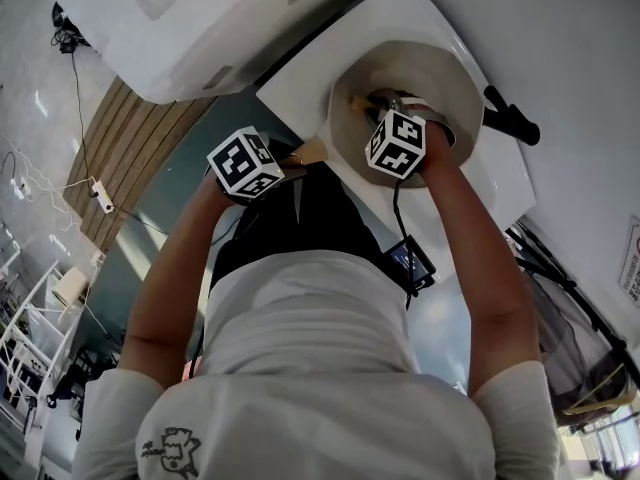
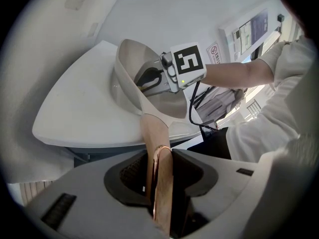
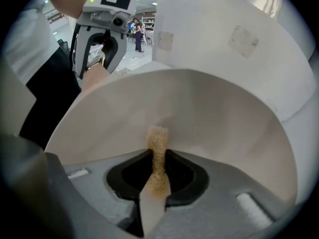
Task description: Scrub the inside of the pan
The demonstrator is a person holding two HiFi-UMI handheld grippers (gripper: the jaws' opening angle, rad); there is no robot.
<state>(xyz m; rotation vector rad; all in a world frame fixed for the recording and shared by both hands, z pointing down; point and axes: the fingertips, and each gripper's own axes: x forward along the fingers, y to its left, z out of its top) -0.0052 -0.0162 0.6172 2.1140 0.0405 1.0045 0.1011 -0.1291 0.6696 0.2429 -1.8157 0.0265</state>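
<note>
The right tool is clenched on a tan scrubbing pad, and the pad's tip (fuzzy, sand-coloured) lies against the pale inner wall of the pan. The left tool is clamped on the pan's handle, a tan strip running out from the bowl. The pan rests on the white table, with the handle reaching past the table's near edge.

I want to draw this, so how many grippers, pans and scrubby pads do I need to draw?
Grippers: 2 (left gripper, right gripper)
Pans: 1 (pan)
Scrub pads: 1 (scrub pad)
Total: 4
</note>
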